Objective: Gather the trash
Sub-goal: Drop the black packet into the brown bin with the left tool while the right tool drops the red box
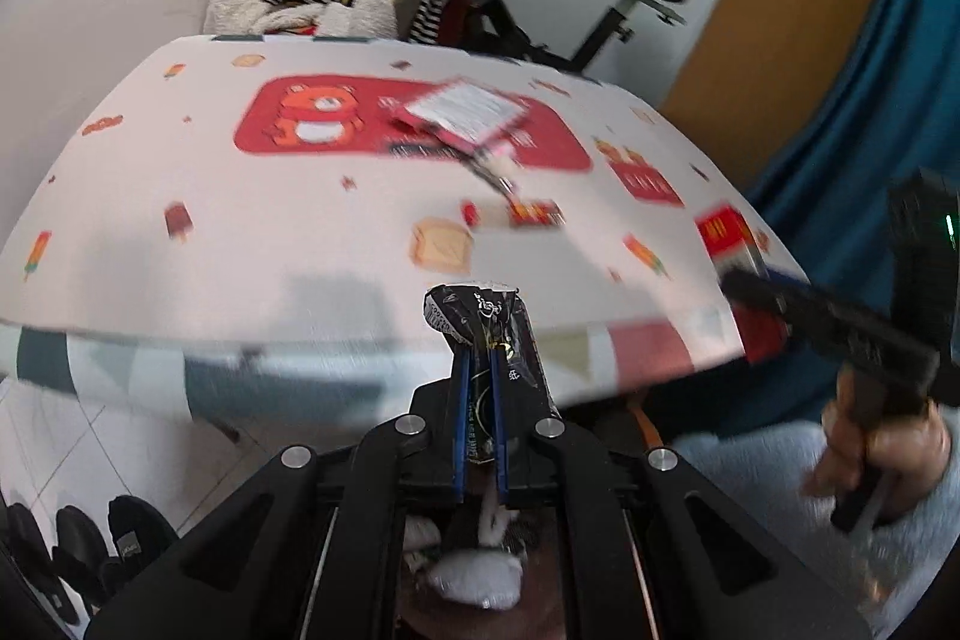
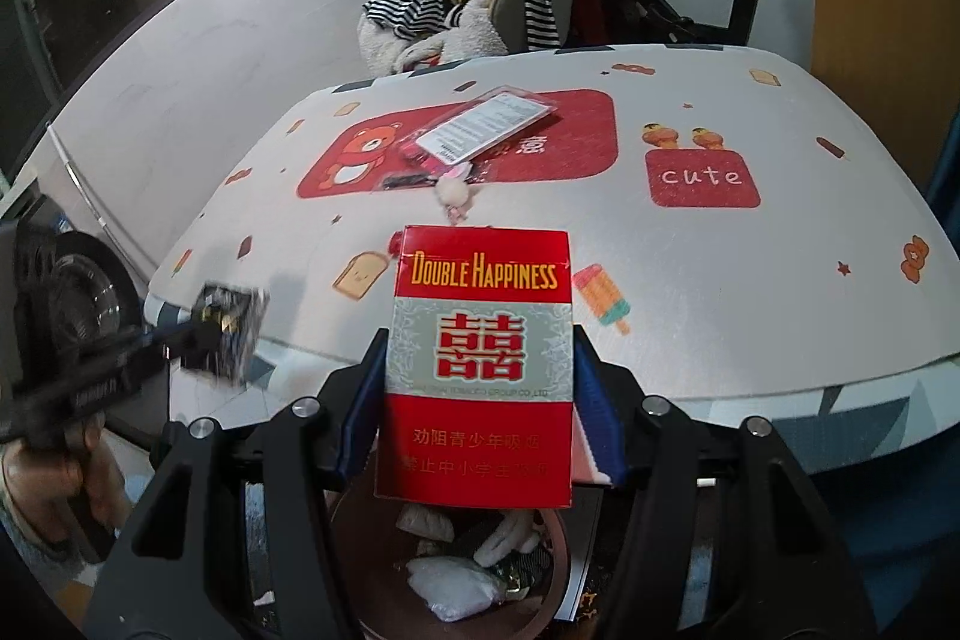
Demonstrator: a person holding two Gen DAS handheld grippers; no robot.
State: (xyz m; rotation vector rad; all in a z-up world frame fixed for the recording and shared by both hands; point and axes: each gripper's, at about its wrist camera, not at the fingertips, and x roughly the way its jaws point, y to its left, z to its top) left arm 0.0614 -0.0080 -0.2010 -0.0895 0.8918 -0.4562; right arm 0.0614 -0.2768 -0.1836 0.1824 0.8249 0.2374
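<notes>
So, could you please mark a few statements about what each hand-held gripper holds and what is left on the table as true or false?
1. The left hand-held gripper is shut on a black wrapper. True.
2. The right hand-held gripper is empty. False: it holds a red cigarette pack.
3. A bin with trash lies below the pack. True.
4. The table is bare. False: a clear-packaged item lies on it.

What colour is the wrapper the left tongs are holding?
Black with white print, clearest in the left wrist view: wrapper in the left tongs.
</notes>
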